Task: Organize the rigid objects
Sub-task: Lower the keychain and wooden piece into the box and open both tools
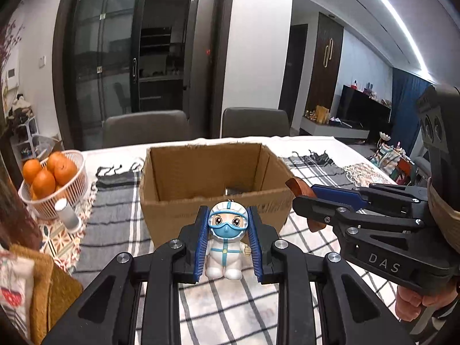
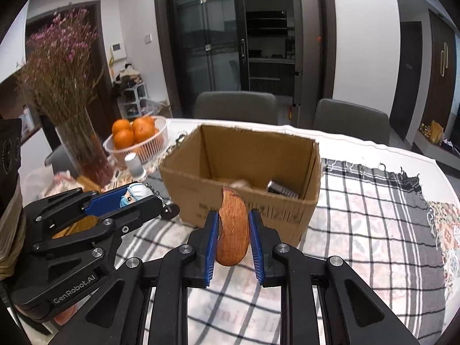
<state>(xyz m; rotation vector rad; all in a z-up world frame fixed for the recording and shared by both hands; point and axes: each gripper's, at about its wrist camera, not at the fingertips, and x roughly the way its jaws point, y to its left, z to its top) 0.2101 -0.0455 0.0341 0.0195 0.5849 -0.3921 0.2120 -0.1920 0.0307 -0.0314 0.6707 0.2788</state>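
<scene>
The left claw is clamped on a white medic figurine, upright between its blue pads. The right claw is clamped on a brown wooden piece. Just ahead of both claws on the table stands an open cardboard box.

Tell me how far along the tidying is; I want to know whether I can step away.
Partly done. The cardboard box already holds a dark metallic item and a pale one. In hand: the left gripper clamps a toy figurine, and the right gripper clamps a wooden piece, both short of the box. Left: dropping both in.
</scene>
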